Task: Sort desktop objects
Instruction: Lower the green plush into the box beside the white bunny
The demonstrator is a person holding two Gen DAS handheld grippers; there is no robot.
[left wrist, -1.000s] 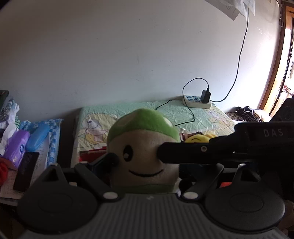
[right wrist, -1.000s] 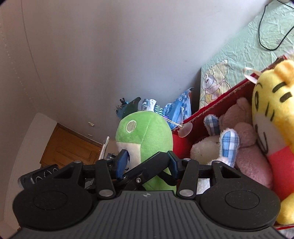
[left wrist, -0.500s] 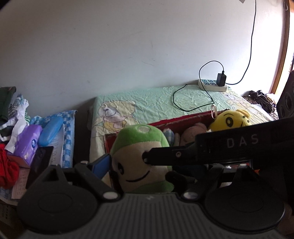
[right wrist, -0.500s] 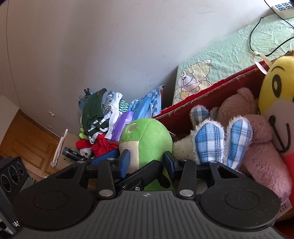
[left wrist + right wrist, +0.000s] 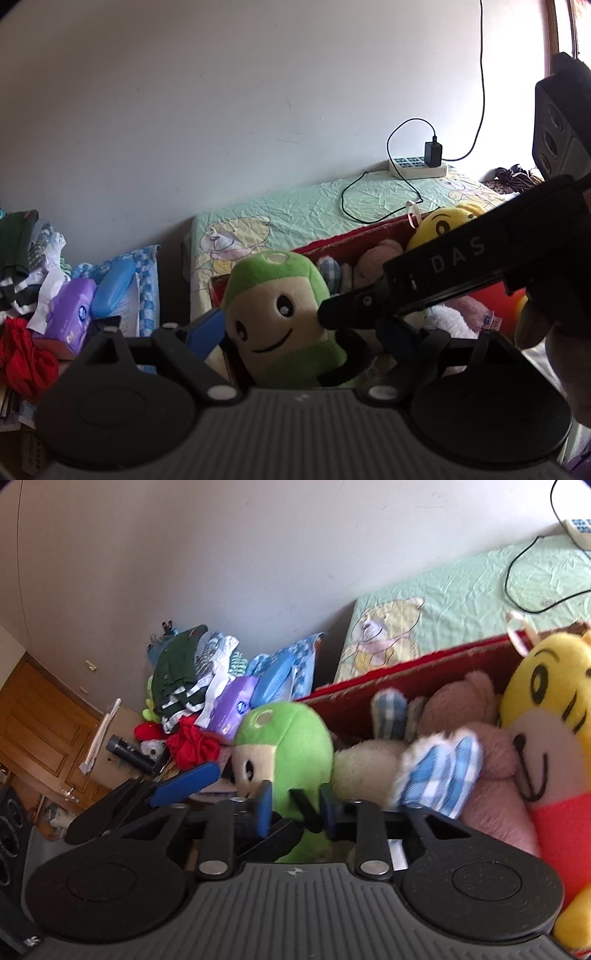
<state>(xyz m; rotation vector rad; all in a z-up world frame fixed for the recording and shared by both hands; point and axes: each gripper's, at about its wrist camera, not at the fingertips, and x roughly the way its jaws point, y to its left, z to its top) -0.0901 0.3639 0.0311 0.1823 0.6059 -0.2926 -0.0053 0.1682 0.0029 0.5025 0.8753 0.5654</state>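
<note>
Green and cream plush makes up the mushroom-headed toy (image 5: 291,738), which is sitting at the centre of both views, just inside the left end of the red box (image 5: 417,657). Its long axis is standing nearly upright, leaning a little toward the right of the left-wrist frame, face turned to that camera. The right gripper (image 5: 295,808) is closing on its lower body: blue pads are pressing either side of the green fabric, so I judge it clamped on the toy. The left gripper (image 5: 291,332) is straddling the toy with its fingers spread wide; one blue finger (image 5: 203,328) is showing apart from the cheek at lower left, the other being hidden behind the right tool's black bar. The right hand is therefore the nearer and the one carrying it. A yellow tiger plush (image 5: 546,738) and a checked-ear bunny (image 5: 436,771) are lying to its right in the box. White letters "DAS" (image 5: 458,254) are reading clearly on that bar; a purple tissue pack (image 5: 72,310) bears a logo too small to read.
</note>
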